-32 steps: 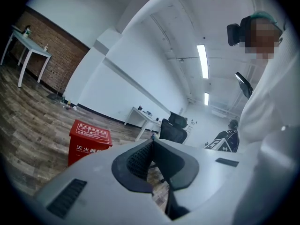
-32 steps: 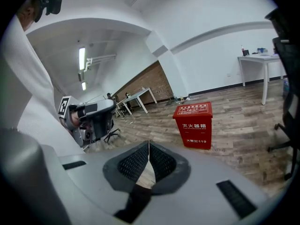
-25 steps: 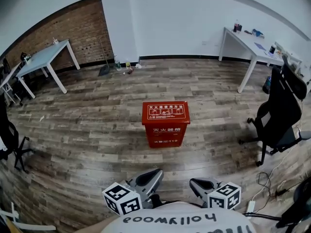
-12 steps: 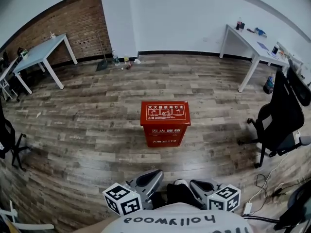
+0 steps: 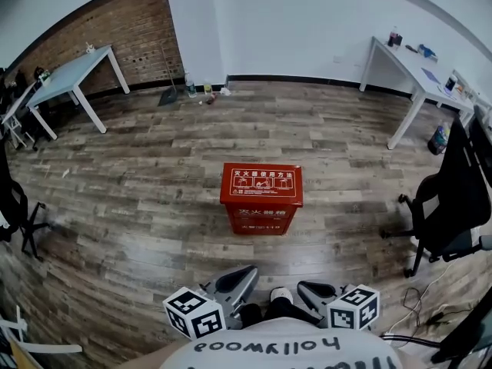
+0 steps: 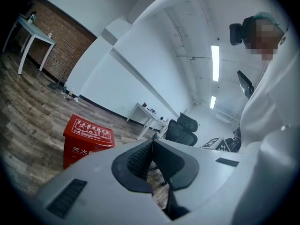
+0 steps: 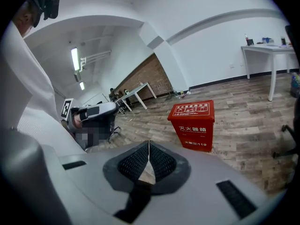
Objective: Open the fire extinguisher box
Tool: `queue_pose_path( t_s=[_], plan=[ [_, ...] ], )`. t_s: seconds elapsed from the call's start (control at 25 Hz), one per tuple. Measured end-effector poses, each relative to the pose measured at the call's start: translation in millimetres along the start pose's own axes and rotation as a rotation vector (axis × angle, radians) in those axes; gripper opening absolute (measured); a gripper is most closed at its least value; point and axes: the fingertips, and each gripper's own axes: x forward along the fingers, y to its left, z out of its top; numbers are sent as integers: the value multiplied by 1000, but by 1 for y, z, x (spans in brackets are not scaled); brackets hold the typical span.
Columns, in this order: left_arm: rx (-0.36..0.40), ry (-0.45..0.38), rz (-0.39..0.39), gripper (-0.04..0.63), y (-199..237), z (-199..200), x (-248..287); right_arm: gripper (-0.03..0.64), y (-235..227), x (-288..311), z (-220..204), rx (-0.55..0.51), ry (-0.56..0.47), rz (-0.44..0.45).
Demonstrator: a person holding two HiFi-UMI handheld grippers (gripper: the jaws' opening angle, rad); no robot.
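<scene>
A red fire extinguisher box [image 5: 261,197] stands on the wooden floor in the middle of the room, its lid down and white print on its top and front. The same red box [image 6: 86,142] shows at the left of the left gripper view, and the red box [image 7: 193,123] shows right of centre in the right gripper view. My left gripper [image 5: 247,272] and right gripper [image 5: 304,288] are held close to my body at the bottom of the head view, well short of the box. Both are shut with nothing between their pads.
A white table [image 5: 65,79] stands at the back left by the brick wall, another white table [image 5: 419,79] at the back right. A black office chair [image 5: 453,202] is to the right of the box. Small items lie by the far wall [image 5: 204,92]. Cables [image 5: 419,298] lie at lower right.
The view has shifted slightly and the box now sits a little closer and lower in the head view. A shoe tip now shows between the grippers. Both grippers stay shut.
</scene>
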Motion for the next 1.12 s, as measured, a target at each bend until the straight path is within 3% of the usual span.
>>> queue_pose_path(
  t_s=[0.44,0.8,1.12],
  plan=[
    [-44,-5,69,6,12,5,52,9,-46,2,23,-30,69,70],
    [-8,-20,81,6,8,13,100,9,-93,-2,50,-45,60,99],
    [8,-6,119,6,18,9,104,9,-113,10,46,36,86,124]
  ],
)
